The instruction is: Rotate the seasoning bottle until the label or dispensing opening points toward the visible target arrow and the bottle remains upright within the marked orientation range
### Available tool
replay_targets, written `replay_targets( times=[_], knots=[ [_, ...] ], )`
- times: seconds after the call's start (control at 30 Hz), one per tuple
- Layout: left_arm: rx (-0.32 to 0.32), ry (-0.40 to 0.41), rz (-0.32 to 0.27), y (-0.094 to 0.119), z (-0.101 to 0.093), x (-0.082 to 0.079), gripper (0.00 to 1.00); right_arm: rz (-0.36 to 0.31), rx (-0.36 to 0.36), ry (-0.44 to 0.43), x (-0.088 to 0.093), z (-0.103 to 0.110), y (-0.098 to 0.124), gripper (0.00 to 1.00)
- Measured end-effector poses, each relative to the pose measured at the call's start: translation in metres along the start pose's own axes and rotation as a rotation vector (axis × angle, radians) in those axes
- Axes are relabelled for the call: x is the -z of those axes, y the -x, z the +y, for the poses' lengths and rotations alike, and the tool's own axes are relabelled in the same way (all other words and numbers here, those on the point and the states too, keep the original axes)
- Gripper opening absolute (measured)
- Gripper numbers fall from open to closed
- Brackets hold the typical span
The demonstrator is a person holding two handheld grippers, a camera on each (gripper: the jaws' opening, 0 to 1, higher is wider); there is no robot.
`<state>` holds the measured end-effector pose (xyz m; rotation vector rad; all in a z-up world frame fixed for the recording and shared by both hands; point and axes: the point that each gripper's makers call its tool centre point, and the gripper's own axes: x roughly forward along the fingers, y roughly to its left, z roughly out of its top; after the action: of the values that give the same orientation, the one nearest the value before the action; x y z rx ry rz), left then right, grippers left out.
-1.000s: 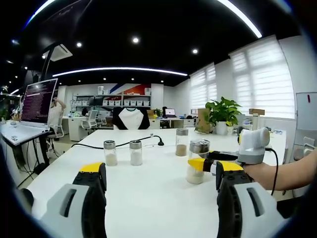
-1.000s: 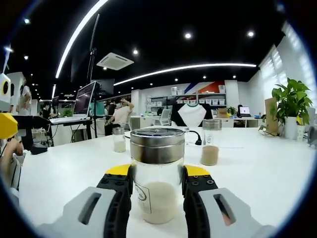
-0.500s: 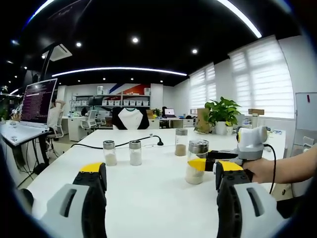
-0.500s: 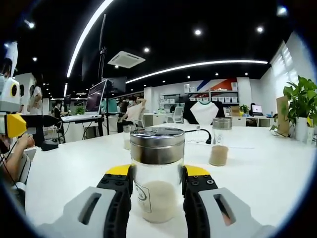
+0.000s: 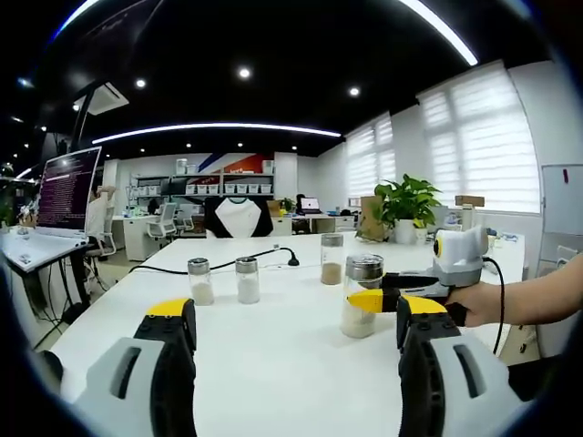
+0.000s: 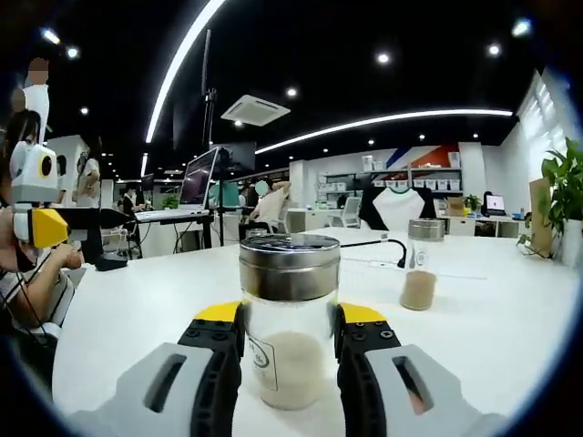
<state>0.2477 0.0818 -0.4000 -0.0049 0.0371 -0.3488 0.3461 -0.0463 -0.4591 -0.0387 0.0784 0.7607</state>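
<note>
The seasoning bottle (image 6: 289, 273) is clear glass with a metal lid, pale powder and a small label low on its left side. It stands upright on the white table (image 6: 492, 337). My right gripper (image 6: 290, 315) is shut on it, one yellow-tipped jaw on each side. In the left gripper view the same bottle (image 5: 363, 289) stands right of centre, with the right gripper (image 5: 401, 295) reaching in from the right, held by a hand. My left gripper (image 5: 293, 317) is open above the table, nothing between its jaws. It also appears at the left of the right gripper view (image 6: 41, 214).
Three more shaker bottles stand farther back: two together (image 5: 199, 280) (image 5: 246, 279) and one with brown powder (image 5: 332, 259) (image 6: 420, 269). A black cable (image 5: 264, 258) runs across the far table. A potted plant (image 5: 405, 205) and a screen (image 5: 64, 191) stand beyond.
The right gripper view has swung left with the bottle still held, so the background slid right. In the left gripper view the right gripper's handle has shifted slightly. My left gripper stays open.
</note>
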Motion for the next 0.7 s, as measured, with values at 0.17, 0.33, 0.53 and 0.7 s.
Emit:
replay_targets(
  times=[0.17, 0.33, 0.53, 0.7],
  knots=[
    [-0.002, 0.003, 0.004, -0.0011, 0.0004, 0.0014, 0.96, 0.003, -0.048, 0.004, -0.0001, 0.0021, 0.0008, 0.37],
    [0.002, 0.002, 0.005, -0.0018, -0.0008, 0.0017, 0.96, 0.008, -0.075, 0.005, 0.0001, 0.0031, 0.0003, 0.37],
    [-0.003, 0.007, 0.006, -0.0015, 0.0012, 0.0021, 0.96, 0.01, -0.09, 0.003, -0.0002, 0.0043, 0.0, 0.38],
    [-0.007, 0.009, 0.005, -0.0013, 0.0029, 0.0021, 0.96, 0.011, -0.097, -0.001, -0.0005, 0.0053, -0.0002, 0.38]
  ],
)
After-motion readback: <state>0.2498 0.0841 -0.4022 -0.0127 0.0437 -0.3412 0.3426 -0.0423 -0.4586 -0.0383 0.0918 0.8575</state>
